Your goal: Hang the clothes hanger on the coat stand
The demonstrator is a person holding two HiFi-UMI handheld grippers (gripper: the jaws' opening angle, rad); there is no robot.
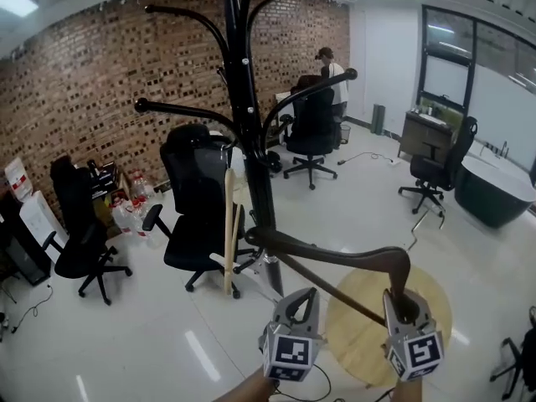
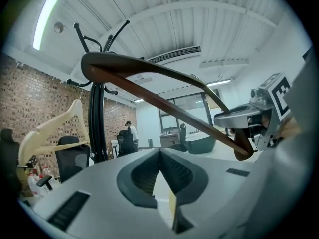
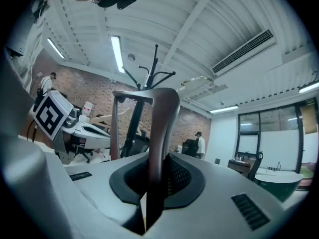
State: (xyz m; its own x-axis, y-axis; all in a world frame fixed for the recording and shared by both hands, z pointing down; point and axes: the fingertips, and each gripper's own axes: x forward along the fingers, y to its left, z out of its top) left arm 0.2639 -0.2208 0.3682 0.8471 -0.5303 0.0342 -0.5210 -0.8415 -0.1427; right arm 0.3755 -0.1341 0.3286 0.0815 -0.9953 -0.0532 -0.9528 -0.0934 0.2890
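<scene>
A dark brown wooden hanger (image 1: 335, 254) is held low in front of the black coat stand (image 1: 251, 132). My right gripper (image 1: 400, 298) is shut on the hanger's right end, and its left end reaches the stand's pole. In the right gripper view the hanger (image 3: 162, 128) rises straight out of the shut jaws of the right gripper (image 3: 154, 178). My left gripper (image 1: 303, 298) is just left of it, shut and empty, below the hanger's bar. In the left gripper view the hanger (image 2: 149, 78) crosses above the left gripper (image 2: 159, 156). A pale wooden hanger (image 1: 228, 224) hangs on the stand.
A black office chair (image 1: 197, 199) stands behind the stand, another (image 1: 79, 224) at the left. A round wooden table (image 1: 360, 325) lies under the grippers. A person (image 1: 333, 78) stands at a desk far back. A dark tub (image 1: 494, 191) is at the right.
</scene>
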